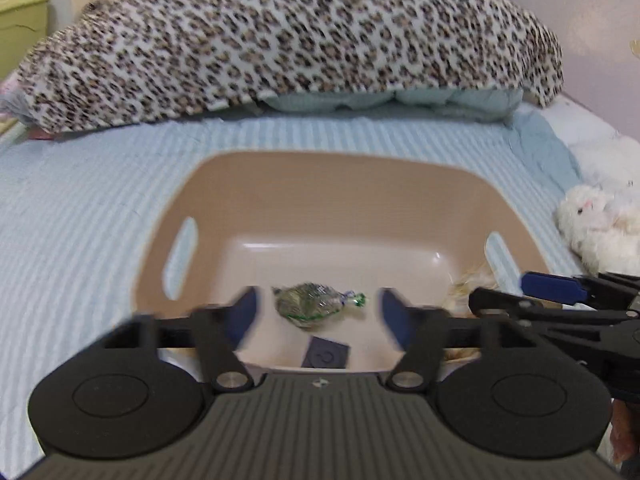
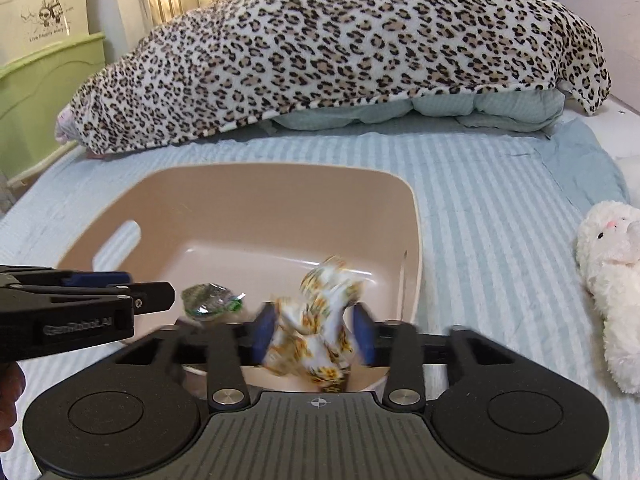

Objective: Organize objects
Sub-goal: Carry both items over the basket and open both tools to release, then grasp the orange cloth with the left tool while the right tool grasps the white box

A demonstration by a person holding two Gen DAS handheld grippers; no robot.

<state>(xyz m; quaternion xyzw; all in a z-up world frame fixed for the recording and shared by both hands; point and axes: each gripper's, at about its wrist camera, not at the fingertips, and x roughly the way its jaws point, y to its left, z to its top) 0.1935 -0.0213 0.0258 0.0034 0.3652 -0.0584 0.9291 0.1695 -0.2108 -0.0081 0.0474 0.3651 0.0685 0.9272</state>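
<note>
My left gripper [image 1: 316,316] hangs over the near edge of the tan plastic basin with slotted handles [image 1: 320,184], its blue-padded fingers [image 1: 246,314] spread wide apart with nothing between them. Framed in that gap, on the pale floor of the basin, lies a small crinkly foil-wrapped sweet with green twisted ends [image 1: 310,304], and just nearer to me a small dark blue square tile with a faint mark on it [image 1: 326,353] lies flat on the floor too, close beside the sweet; whether they touch I cannot tell. My right gripper [image 2: 314,330] sits at the basin's near right side, and between its blue pads [image 2: 265,330] is a bunched white cloth printed with orange and yellow flowers [image 2: 320,320]; the pads stand on either side of the cloth, but the blur keeps me from telling whether they press it or stand just off it. The cloth rises above my fingertips and hangs below them inside the basin, close to its right wall. From the right wrist view I see the left gripper reaching in from the left, with the foil sweet just beyond its tip. The basin rests on a light blue and white striped bedspread [image 2: 500,208]. Behind it a leopard-print blanket [image 2: 340,52] is heaped over pale green bedding [image 2: 480,114], and a fluffy white plush rabbit [image 2: 612,280] lies on the bedspread well to the right of the basin.
</note>
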